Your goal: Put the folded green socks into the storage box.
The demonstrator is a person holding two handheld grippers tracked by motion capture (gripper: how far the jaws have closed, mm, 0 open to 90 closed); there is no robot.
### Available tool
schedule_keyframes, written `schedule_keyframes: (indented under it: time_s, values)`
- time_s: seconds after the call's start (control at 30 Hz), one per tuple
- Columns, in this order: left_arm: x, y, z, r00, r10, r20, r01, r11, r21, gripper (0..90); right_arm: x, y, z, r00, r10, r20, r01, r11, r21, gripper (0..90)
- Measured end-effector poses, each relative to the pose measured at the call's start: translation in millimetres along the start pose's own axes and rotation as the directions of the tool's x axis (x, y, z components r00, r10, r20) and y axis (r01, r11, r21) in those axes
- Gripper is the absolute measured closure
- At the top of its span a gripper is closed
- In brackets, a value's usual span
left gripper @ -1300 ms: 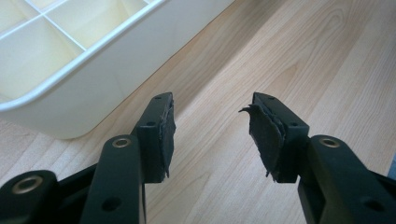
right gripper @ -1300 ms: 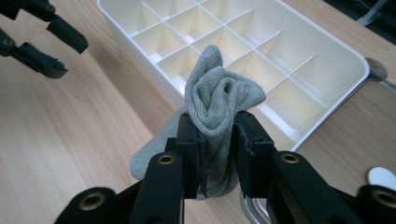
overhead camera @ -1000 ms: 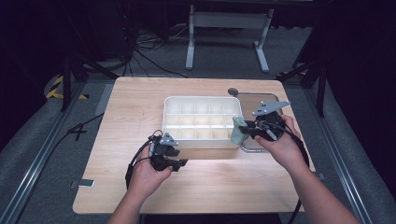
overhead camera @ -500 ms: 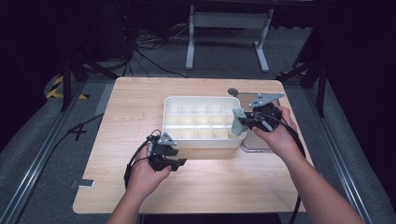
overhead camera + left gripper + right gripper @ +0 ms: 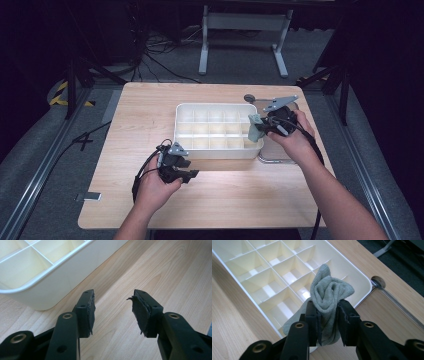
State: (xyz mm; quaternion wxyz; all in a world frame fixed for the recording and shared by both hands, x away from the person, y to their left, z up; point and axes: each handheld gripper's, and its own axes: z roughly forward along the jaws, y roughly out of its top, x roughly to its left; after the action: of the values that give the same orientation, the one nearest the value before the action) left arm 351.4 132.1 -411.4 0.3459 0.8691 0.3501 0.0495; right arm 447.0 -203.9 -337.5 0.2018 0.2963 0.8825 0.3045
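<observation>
The right hand-held gripper has its jaws clamped on a rolled grey-green cloth, held over the right end of the white divided tray near the desk's right edge. I judge the placing step is under way; next, lower the cloth into one compartment and let go. The left hand-held gripper waits open and empty by the tray's front wall

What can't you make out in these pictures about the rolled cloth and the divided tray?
- Rolled cloth, right gripper view: its lower part sits behind the right hand-held gripper.
- Divided tray, left gripper view: cut off by the top and left edges.
- Tray cell under the cloth, high view: cloth and hand cover it.
</observation>
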Motion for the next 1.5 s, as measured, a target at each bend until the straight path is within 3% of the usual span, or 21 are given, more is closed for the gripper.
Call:
schedule_keyframes:
  time_s: [0.3,0.53,0.7,0.8,1.0,1.2,1.3,1.5]
  values:
    - [0.0,0.0,-0.2,1.0000,0.003,-0.002,-0.003,1.0000,0.004,53.4,4.7,-3.6,15.4,0.9996,-0.023,0.015,0.022,0.999,0.048,72.0]
    - [0.8,-0.6,0.1,1.0000,0.003,-0.002,-0.003,1.0000,0.002,53.4,11.7,-8.3,31.9,0.9971,-0.076,0.001,0.076,0.993,0.085,72.0]
    - [0.5,-0.7,0.6,1.0000,0.002,0.000,-0.002,1.0000,0.002,53.4,14.5,-12.0,40.6,0.9965,-0.083,-0.012,0.084,0.991,0.104,71.9]
    - [0.3,-0.8,1.1,1.0000,0.001,0.000,-0.001,1.0000,0.001,53.3,16.7,-15.5,46.3,0.9966,-0.080,-0.019,0.082,0.988,0.134,71.9]
    - [0.0,-0.6,1.8,1.0000,0.002,0.004,-0.002,0.9999,0.012,53.2,17.7,-19.4,53.5,0.9991,-0.024,-0.036,0.030,0.984,0.174,72.2]
    - [-0.2,-0.6,2.3,1.0000,0.005,0.005,-0.005,0.9999,0.013,53.2,18.8,-23.0,67.4,0.9973,-0.009,-0.073,0.027,0.967,0.253,72.6]
    - [-0.6,-0.7,3.8,1.0000,0.005,0.004,-0.006,0.9999,0.015,53.2,14.9,-20.9,70.6,0.9949,0.035,-0.095,-0.008,0.961,0.276,72.8]
    - [-1.3,-0.4,4.7,0.9999,0.012,0.002,-0.012,0.9997,0.021,53.1,9.4,-14.9,79.8,0.9914,0.050,-0.121,-0.004,0.936,0.353,72.7]
